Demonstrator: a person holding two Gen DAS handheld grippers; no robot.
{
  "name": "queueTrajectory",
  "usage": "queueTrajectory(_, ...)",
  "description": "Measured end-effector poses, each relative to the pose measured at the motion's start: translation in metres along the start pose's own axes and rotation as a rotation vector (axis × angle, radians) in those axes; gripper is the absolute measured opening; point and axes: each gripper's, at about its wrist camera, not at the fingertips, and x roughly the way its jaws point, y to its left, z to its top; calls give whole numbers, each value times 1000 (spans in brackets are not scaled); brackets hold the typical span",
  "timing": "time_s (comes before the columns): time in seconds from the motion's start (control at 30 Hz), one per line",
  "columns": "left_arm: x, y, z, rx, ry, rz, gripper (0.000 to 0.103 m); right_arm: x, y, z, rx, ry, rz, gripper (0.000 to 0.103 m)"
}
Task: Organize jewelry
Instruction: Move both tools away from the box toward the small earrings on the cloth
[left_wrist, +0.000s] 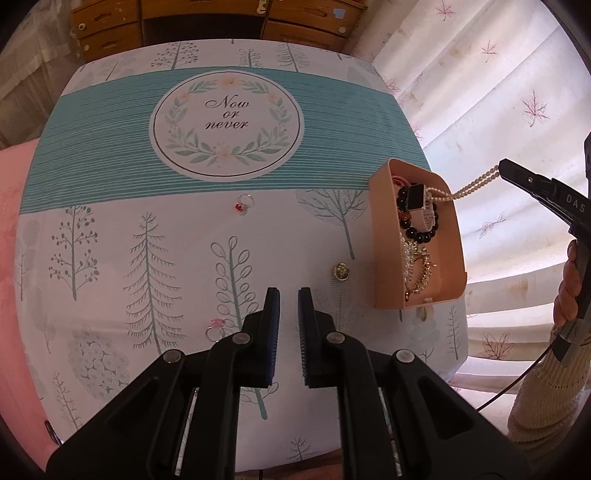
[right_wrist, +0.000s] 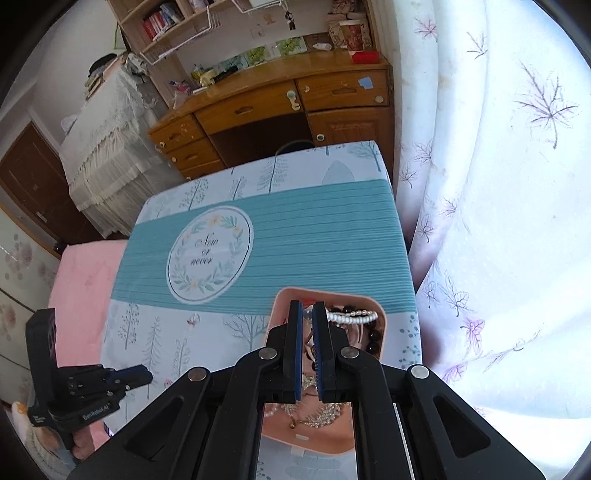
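Left wrist: right tongs (left_wrist: 503, 167) clamp pearl strand (left_wrist: 472, 186) over pink tray (left_wrist: 452, 258); left tongs (left_wrist: 289, 295) narrow, empty.

Pink tray (right_wrist: 380, 325) half hidden behind jaws; desk (left_wrist: 110, 33) cropped.

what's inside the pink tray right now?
In the pink tray: a watch, black bead bracelet, gold chain piece, and part of a pearl strand held by the right gripper. Anything beneath them is hidden.
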Motion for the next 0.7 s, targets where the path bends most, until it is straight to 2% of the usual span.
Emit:
queueTrajectory(0.2, -4, 14, -6, -32, -3, -13, 7, 13, 12, -9, -24, 30, -21, 5)
queueTrajectory(0.43, -24, 37, -10, -75, -51, -3, 7, 28, 14, -17, -25, 73, -82, 8)
queueTrajectory(0.7, -35, 62, -24, -98, -68, 32, 7, 32, 29, -33, -60, 91, -69, 10)
